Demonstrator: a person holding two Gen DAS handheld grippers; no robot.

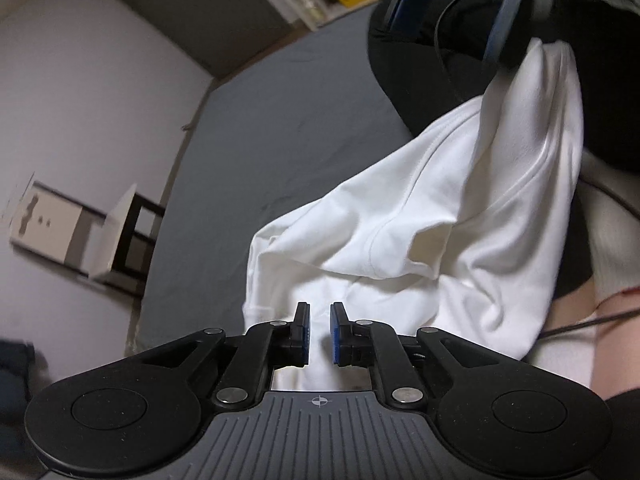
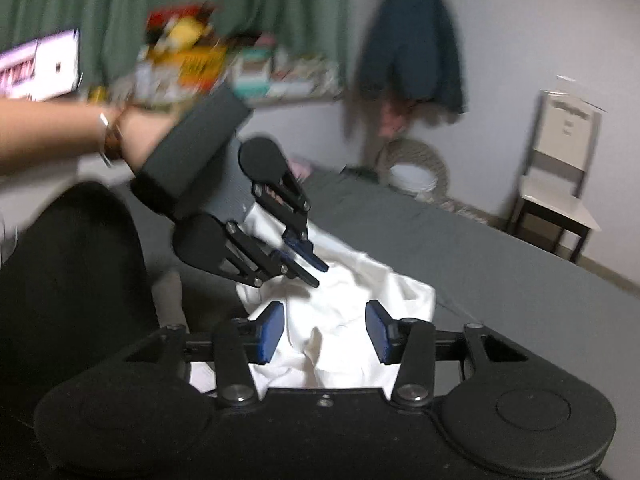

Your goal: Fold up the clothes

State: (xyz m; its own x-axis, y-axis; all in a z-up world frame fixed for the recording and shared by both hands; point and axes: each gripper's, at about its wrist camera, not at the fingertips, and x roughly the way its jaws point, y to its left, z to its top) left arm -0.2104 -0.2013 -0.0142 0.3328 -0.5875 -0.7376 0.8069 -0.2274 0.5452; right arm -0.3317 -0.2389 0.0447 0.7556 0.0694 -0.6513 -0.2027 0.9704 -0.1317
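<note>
white garment still a bunched heap, fold not started.

white garment (image 1: 400,216) lies crumpled on the near side of the grey bed (image 1: 280,120), one end raised toward the right gripper. left gripper (image 1: 319,334) narrowly parted over the cloth, nothing pinched. right gripper (image 2: 325,330) spread wide, cloth between the fingers but not clamped. judged step: picking it up to spread it. next: find two corners or the hem, clamp, pull flat.

Black claw (image 1: 319,336) linkages, blue pads (image 2: 272,332), silver screws, wrist bracelet (image 2: 110,140).
</note>
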